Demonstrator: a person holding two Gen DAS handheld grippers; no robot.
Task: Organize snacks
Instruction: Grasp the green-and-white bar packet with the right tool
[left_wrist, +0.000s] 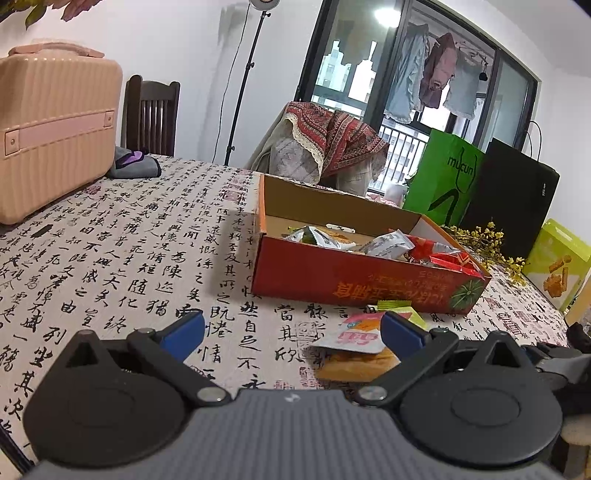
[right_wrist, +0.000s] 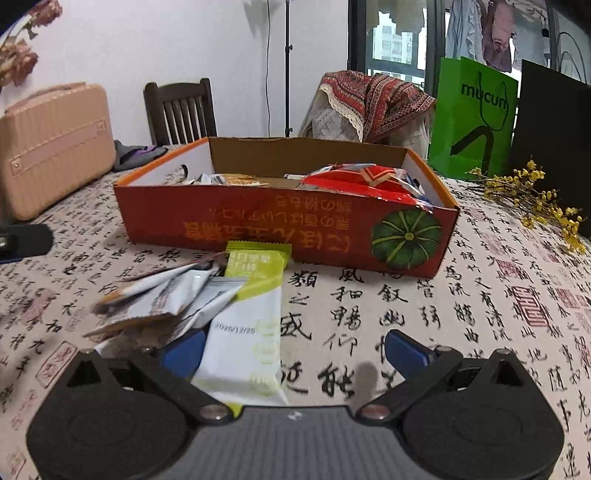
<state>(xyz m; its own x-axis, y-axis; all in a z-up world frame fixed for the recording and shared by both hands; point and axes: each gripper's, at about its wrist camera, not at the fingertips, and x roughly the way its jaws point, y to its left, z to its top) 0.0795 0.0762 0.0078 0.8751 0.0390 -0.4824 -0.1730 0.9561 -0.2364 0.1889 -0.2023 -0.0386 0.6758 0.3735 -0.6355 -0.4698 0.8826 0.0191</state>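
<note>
An open red cardboard box (left_wrist: 354, 284) (right_wrist: 258, 221) with a green pumpkin print stands on the table and holds several snack packets (left_wrist: 388, 245) (right_wrist: 354, 181). In front of it lie loose packets: a green-and-white one (right_wrist: 247, 317) and silver ones (right_wrist: 162, 299) in the right wrist view, a pink-and-orange one (left_wrist: 354, 343) in the left wrist view. My left gripper (left_wrist: 291, 332) is open above the tablecloth, left of the pink packet. My right gripper (right_wrist: 293, 352) is open low over the table, its left finger beside the green-and-white packet.
A pink hard case (left_wrist: 51, 125) (right_wrist: 48, 144) stands at the table's left. A green paper bag (left_wrist: 443, 181) (right_wrist: 472, 118), a black bag (left_wrist: 513, 199) and yellow dried flowers (right_wrist: 532, 199) are at the right. A yellow-green snack carton (left_wrist: 554, 262) and dark chair (right_wrist: 181, 110) border the table.
</note>
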